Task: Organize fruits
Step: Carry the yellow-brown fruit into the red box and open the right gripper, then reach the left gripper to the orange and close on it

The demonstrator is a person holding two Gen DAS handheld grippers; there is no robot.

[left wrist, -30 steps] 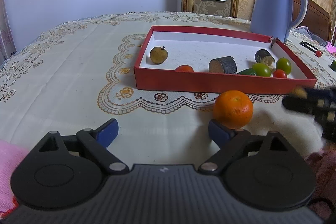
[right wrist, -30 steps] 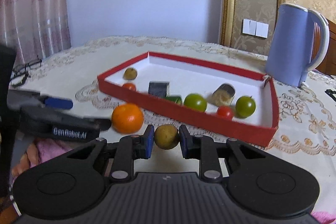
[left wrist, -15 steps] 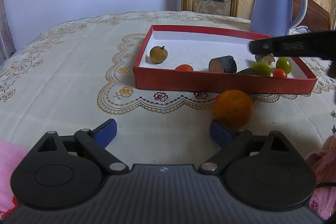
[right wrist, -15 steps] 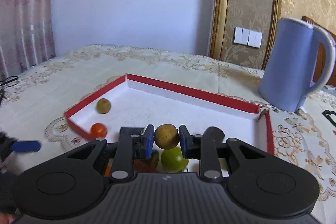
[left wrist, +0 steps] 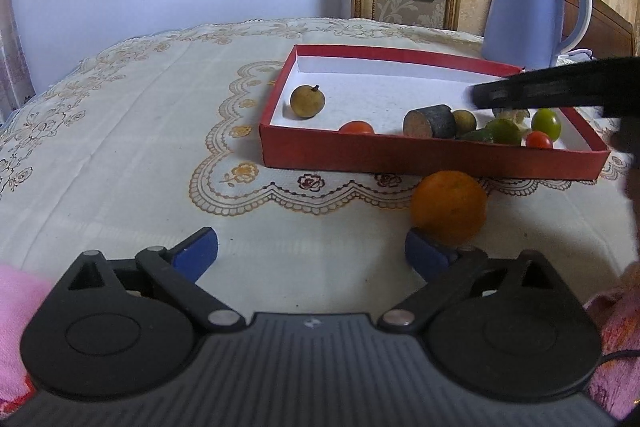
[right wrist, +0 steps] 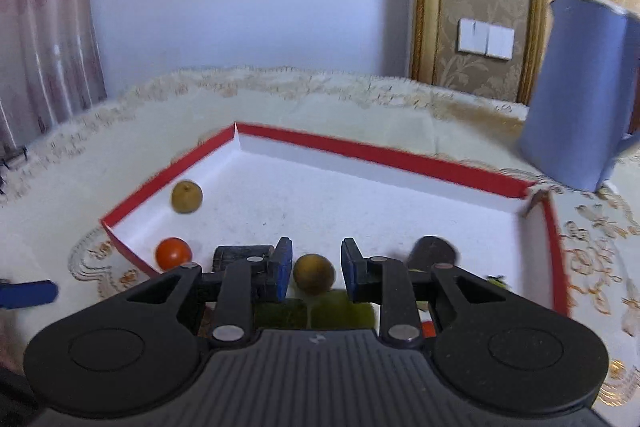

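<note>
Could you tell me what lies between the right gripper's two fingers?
In the right wrist view, a small brown fruit sits between the open right gripper's pads, gaps either side, over the red tray.

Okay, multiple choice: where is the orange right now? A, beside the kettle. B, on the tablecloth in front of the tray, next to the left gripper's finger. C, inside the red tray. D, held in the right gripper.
B: the orange sits on the tablecloth outside the red tray, by one finger of the open left gripper.
</note>
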